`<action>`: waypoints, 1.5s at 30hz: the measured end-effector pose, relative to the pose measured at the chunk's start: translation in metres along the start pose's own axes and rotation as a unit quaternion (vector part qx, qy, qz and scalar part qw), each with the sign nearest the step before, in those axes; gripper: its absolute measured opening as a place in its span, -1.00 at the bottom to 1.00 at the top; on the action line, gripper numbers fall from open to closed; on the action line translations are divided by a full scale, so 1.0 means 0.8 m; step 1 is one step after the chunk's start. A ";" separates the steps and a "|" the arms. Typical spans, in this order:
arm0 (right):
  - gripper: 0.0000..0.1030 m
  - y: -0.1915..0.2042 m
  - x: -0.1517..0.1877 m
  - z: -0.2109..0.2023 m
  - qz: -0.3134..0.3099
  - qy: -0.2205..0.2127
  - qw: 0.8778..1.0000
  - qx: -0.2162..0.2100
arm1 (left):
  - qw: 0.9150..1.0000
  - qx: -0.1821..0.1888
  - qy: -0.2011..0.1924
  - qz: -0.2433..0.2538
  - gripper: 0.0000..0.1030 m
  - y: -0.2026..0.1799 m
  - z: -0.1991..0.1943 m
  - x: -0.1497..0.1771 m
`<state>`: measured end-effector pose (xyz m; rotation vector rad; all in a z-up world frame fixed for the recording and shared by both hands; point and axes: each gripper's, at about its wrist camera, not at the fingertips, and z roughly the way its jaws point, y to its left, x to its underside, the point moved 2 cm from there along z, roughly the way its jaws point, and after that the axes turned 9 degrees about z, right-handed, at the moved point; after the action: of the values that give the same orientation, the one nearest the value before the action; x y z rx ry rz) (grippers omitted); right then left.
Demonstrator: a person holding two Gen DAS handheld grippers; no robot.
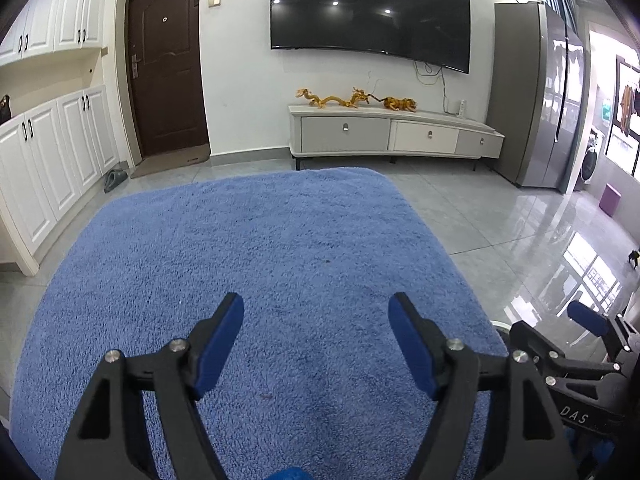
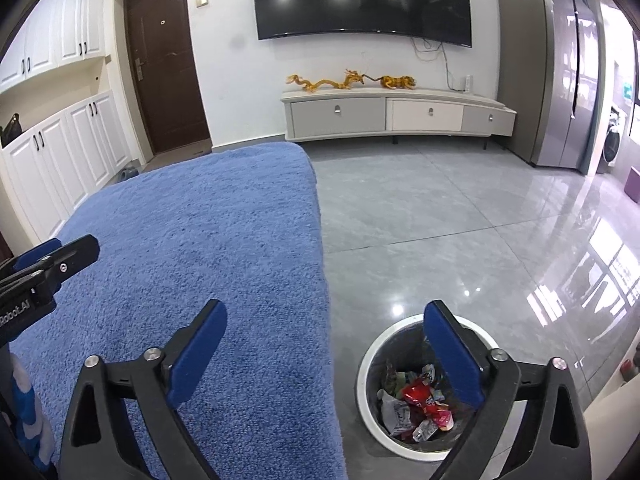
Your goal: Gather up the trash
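Trash: crumpled red and white wrappers [image 2: 420, 404] heaped in round white-rimmed bin [image 2: 370, 364], lower right, upright, mouth up, no clear long axis | right gripper [image 2: 326, 328]: jaws apart, empty | left gripper [image 1: 316, 316]: jaws apart, empty, over blue fuzzy cloth [image 1: 248, 240]

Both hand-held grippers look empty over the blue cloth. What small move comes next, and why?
Probably pull both back and stop: the blue towel shows no trash, the wrappers lie in the bin, and the left hand-held gripper and right hand-held gripper stand open, empty.
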<state>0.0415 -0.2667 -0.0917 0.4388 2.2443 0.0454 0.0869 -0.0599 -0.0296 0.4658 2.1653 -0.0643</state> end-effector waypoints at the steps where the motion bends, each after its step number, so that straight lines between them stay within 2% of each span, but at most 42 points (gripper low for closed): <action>1: 0.92 -0.002 -0.001 0.001 0.002 -0.001 1.000 0.003 | 1.000 -0.001 0.001 0.000 0.43 -0.003 0.001 -0.001; 8: 0.93 -0.018 -0.005 0.011 0.013 -0.001 1.000 0.014 | 1.000 -0.019 0.011 0.001 0.46 -0.007 0.013 -0.001; 15: 0.93 -0.021 -0.005 0.020 0.015 0.005 1.000 0.019 | 1.000 -0.028 0.014 -0.004 0.63 -0.004 0.025 -0.002; 27: 0.93 -0.019 -0.007 0.021 0.009 0.012 1.000 0.027 | 1.000 -0.010 0.007 0.014 0.68 -0.020 0.021 0.000; 45: 0.93 -0.044 0.000 -0.006 0.008 -0.014 0.998 0.068 | 0.999 0.020 0.019 0.039 0.68 -0.054 0.003 0.005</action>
<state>0.0270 -0.2993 -0.0949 0.5274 2.2240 -0.1041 0.0710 -0.0993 -0.0397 0.5788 2.1841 -0.0553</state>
